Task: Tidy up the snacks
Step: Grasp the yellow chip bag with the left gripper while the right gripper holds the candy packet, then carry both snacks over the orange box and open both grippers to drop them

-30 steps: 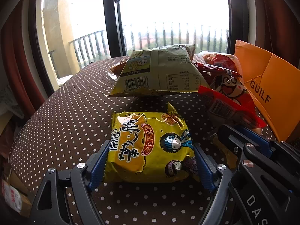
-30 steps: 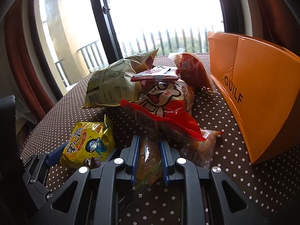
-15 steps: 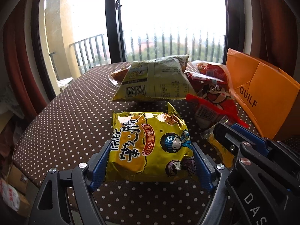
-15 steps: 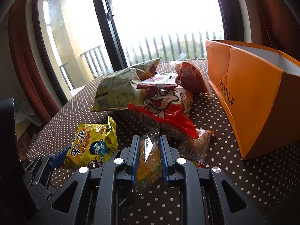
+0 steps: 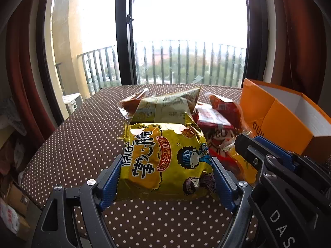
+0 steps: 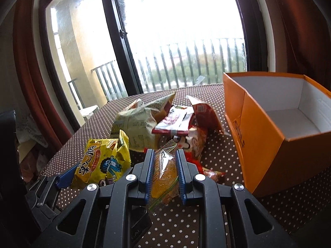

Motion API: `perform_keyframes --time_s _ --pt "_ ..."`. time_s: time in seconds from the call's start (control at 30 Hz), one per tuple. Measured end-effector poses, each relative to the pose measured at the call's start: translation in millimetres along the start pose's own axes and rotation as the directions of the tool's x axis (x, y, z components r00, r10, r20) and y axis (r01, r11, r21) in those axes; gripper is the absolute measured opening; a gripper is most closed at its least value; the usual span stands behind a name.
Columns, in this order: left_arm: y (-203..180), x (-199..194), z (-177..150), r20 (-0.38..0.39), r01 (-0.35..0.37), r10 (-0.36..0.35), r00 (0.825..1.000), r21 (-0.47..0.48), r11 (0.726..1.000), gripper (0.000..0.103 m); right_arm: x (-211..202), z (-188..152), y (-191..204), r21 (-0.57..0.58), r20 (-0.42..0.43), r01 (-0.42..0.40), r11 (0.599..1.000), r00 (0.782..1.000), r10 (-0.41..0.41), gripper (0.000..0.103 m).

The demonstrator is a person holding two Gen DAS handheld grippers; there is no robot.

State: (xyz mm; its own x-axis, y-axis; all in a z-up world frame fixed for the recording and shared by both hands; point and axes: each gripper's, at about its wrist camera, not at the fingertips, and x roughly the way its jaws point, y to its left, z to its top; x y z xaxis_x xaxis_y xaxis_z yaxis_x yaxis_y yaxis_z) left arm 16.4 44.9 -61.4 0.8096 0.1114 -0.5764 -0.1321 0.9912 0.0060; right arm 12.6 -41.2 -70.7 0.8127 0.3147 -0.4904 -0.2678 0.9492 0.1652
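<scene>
Orange box (image 6: pixel 260 144) is showing its bare white inside only in my right wrist view, standing on the brown dotted tablecloth (image 5: pixel 82 136) by the balcony window. I'm clamping the yellow snack bag (image 5: pixel 165 161) wide in my left gripper (image 5: pixel 165 179). I'm pinching the clear-wrapped orange snack (image 6: pixel 164 173) narrowly in my right gripper (image 6: pixel 164 161), both held above the cloth beside the snack pile (image 6: pixel 165 119).

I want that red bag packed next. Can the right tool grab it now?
Probably not yet: the right tool is shut on the orange snack packet, so it is full. The red bag lies uncovered beyond.
</scene>
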Motion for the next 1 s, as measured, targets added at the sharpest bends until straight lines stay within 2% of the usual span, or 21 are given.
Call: perform_keyframes --time_s 0.4,0.73,1.0 --pt "-8 -6 50 0.041 0.029 -0.029 0.999 -0.003 1.0 0.081 -10 43 -7 -0.004 0.049 -0.002 1.0 0.999 0.003 0.024" --pt "-36 3 90 0.08 0.074 -0.076 0.994 0.024 0.997 0.081 -11 79 -28 0.008 0.097 0.039 0.999 0.995 -0.039 0.024" --pt "-66 18 108 0.094 0.126 -0.131 0.987 0.06 0.99 0.081 -14 98 -56 0.026 0.125 0.079 0.997 0.989 -0.081 0.024"
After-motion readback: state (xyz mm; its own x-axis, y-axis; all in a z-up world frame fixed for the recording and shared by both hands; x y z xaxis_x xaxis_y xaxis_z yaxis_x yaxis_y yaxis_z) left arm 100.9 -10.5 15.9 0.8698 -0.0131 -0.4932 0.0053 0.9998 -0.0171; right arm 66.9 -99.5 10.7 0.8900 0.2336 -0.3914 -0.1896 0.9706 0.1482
